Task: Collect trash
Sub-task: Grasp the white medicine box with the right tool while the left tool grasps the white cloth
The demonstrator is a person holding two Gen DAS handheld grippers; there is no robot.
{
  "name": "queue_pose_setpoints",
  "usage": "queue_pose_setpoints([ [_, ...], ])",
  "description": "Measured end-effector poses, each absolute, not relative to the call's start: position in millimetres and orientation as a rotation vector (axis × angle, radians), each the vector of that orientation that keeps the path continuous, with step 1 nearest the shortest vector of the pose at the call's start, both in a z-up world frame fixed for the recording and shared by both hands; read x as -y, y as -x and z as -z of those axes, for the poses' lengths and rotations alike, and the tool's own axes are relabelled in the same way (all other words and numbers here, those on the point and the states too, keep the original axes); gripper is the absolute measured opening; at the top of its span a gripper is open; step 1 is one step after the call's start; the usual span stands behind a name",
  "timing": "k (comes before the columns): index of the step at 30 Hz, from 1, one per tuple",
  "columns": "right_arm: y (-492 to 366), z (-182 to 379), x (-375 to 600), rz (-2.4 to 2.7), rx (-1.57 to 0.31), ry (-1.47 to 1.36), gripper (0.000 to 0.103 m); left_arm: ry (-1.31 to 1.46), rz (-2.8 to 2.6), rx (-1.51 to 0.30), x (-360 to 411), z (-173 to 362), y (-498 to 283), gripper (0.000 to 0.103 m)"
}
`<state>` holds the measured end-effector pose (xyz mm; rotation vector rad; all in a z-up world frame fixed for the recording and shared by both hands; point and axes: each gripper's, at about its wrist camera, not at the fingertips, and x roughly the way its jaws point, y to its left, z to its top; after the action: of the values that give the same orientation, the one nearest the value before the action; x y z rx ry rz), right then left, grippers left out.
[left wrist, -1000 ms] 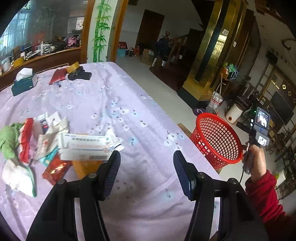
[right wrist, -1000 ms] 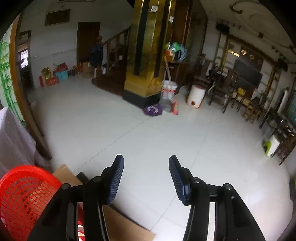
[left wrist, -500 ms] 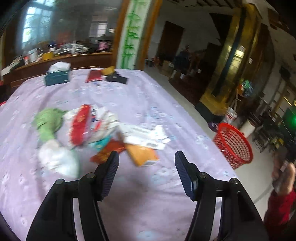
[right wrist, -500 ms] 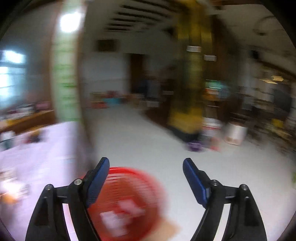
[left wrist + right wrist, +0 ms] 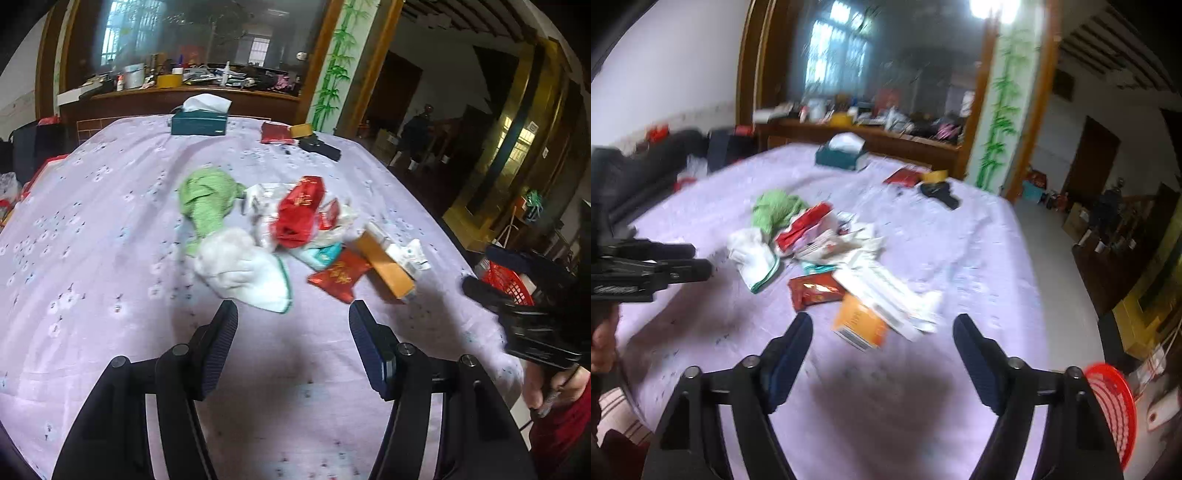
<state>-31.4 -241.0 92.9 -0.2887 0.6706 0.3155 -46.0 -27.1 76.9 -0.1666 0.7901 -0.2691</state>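
Observation:
A pile of trash lies mid-table on the lilac cloth [image 5: 110, 229]: a green cloth [image 5: 207, 199], a white cloth [image 5: 243, 269], a red packet [image 5: 299, 210], a red wrapper [image 5: 340, 275], an orange box [image 5: 388, 266] and a white box [image 5: 402, 251]. My left gripper [image 5: 293, 319] hangs open just short of the white cloth, with nothing in it. My right gripper [image 5: 882, 326] hovers near the orange box [image 5: 860, 326]; its jaws stand wide and are closing, gripping nothing. The red basket [image 5: 1115, 410] sits off the table's right edge, below.
At the table's far end are a teal tissue box [image 5: 199, 122], a red pouch [image 5: 275, 132], a yellow box [image 5: 301, 129] and a black object [image 5: 319, 146]. A cluttered wooden sideboard [image 5: 184, 92] stands behind. The person's hand and red sleeve [image 5: 561, 435] are at the right.
The right view swung from the floor and basket round to the table's pile, and its jaws spread wider. The left view turned left, bringing the pile to the centre.

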Motion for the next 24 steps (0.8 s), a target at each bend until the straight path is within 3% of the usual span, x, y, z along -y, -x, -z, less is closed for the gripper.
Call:
queue_pose_setpoints([
  [3, 6, -77, 214, -0.305, -0.689, 0.378, 0.076, 0.173, 0.272, -0.786, 18, -75, 44, 0.061],
  [5, -14, -66, 199, -0.266, -0.71, 0.427, 0.065, 0.169, 0.268, -0.783, 13, -73, 42, 0.061],
  [7, -30, -54, 189, -0.232, -0.721, 0.475, 0.062, 0.173, 0.251, -0.798, 5, -68, 36, 0.064],
  [9, -36, -48, 188, -0.168, -0.719, 0.524, 0.054, 0.194, 0.246, -0.825, -2, -62, 29, 0.066],
  [11, -38, -47, 191, -0.167, -0.738, 0.508, 0.024, 0.221, 0.247, -0.848, -7, -58, 22, 0.066],
  [16, -23, -75, 212, -0.13, -0.66, 0.403, 0.015, 0.234, 0.21, -0.868, -9, -54, 2, 0.068],
  [24, 31, -131, 266, -0.241, -0.549, 0.109, 0.015, 0.226, 0.149, -0.93, 4, -33, -43, 0.07],
])
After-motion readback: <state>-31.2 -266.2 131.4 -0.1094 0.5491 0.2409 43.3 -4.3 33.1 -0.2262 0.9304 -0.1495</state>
